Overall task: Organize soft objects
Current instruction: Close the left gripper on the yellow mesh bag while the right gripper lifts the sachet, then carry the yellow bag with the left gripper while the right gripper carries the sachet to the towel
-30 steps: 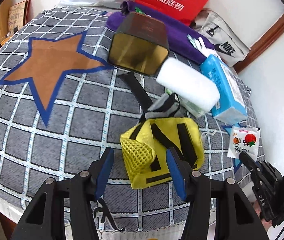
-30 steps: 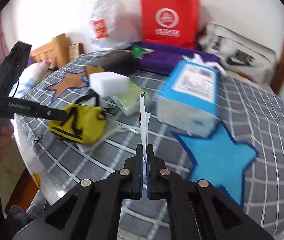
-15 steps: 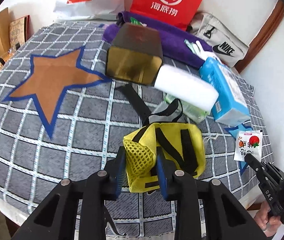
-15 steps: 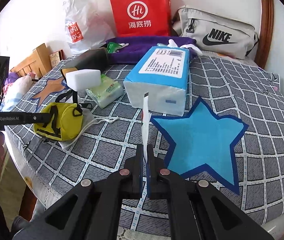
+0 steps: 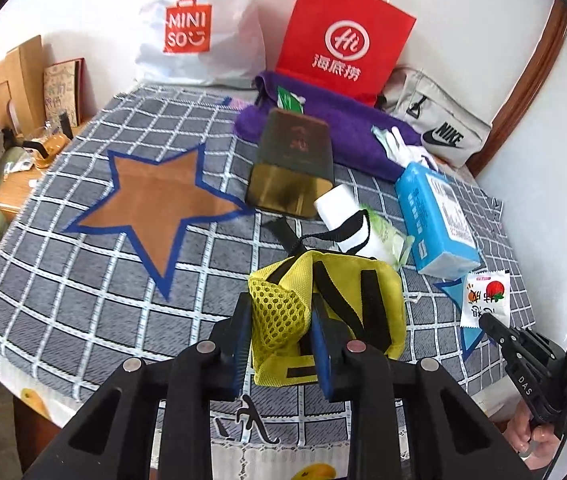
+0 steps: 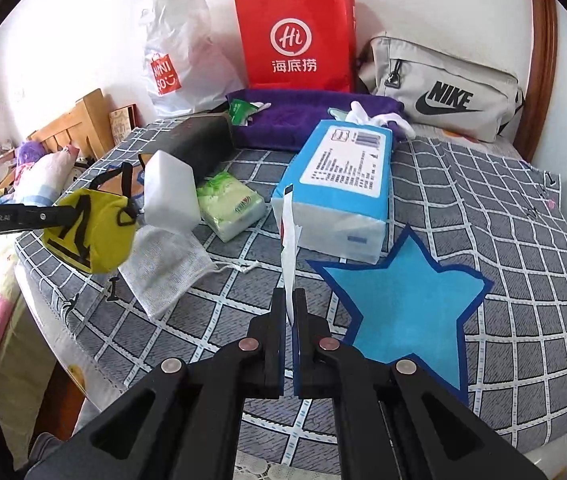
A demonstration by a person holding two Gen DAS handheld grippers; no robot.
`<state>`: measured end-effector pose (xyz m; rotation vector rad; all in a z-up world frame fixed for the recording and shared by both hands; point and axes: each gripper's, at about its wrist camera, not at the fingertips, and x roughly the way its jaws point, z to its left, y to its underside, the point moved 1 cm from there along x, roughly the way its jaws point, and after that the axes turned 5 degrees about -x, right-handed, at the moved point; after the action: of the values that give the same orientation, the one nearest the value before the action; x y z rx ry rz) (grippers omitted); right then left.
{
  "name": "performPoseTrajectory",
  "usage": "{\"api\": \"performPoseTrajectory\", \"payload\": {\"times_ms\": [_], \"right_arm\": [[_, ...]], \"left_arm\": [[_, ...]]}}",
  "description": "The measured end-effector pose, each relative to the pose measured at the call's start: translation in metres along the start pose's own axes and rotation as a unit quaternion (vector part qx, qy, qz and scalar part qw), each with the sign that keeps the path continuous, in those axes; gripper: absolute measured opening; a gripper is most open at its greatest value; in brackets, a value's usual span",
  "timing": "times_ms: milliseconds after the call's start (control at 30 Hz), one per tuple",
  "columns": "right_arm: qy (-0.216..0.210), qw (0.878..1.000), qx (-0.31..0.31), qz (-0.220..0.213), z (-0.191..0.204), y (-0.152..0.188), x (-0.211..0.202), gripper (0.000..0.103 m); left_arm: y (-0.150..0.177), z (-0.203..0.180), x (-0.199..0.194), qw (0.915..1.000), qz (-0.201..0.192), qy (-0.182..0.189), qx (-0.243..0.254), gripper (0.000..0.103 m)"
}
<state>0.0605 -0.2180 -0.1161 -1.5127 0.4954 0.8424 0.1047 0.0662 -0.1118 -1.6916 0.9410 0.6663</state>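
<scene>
A yellow pouch with black straps hangs just above the checked bedspread. My left gripper is shut on its mesh corner, and its blue pads squeeze the netting. In the right wrist view the pouch hangs at the far left from that gripper's fingers. My right gripper is shut on a thin white sachet, which stands upright and edge-on. The left wrist view shows the sachet's printed face above the right gripper.
A white mesh bag, a white foam block, a green tissue pack, a blue tissue pack and a dark box crowd the middle. A purple towel, a red paper bag, a grey Nike bag and a white plastic bag line the wall. The bed edge is near me.
My left gripper's jaws closed on the yellow pouch's mesh corner and lifted the pouch off the bedspread. The right gripper kept its hold on the sachet and turned a little.
</scene>
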Motion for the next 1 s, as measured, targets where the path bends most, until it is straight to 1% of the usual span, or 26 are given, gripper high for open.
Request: {"api": "performPoseTrajectory", "payload": {"times_ms": [300,633,833,1000], "right_arm": [[0.009,1.000,0.009,-0.003,-0.005,-0.008,-0.017,0.002],[0.011,0.999,0.020,-0.029,-0.014,-0.037,-0.040,0.002],[0.014,0.999,0.018,-0.035,-0.020,-0.055,-0.041,0.002],[0.014,0.999,0.017,-0.036,-0.027,-0.069,-0.036,0.002]], "left_arm": [[-0.011,0.006,-0.018,0.9995,-0.018,0.006,-0.025,0.026],[-0.036,-0.002,-0.029,0.9991,-0.031,0.009,-0.026,0.026],[-0.056,-0.010,-0.030,0.9988,-0.037,0.016,-0.027,0.026],[-0.072,-0.016,-0.023,0.9988,-0.035,0.018,-0.031,0.026]]}}
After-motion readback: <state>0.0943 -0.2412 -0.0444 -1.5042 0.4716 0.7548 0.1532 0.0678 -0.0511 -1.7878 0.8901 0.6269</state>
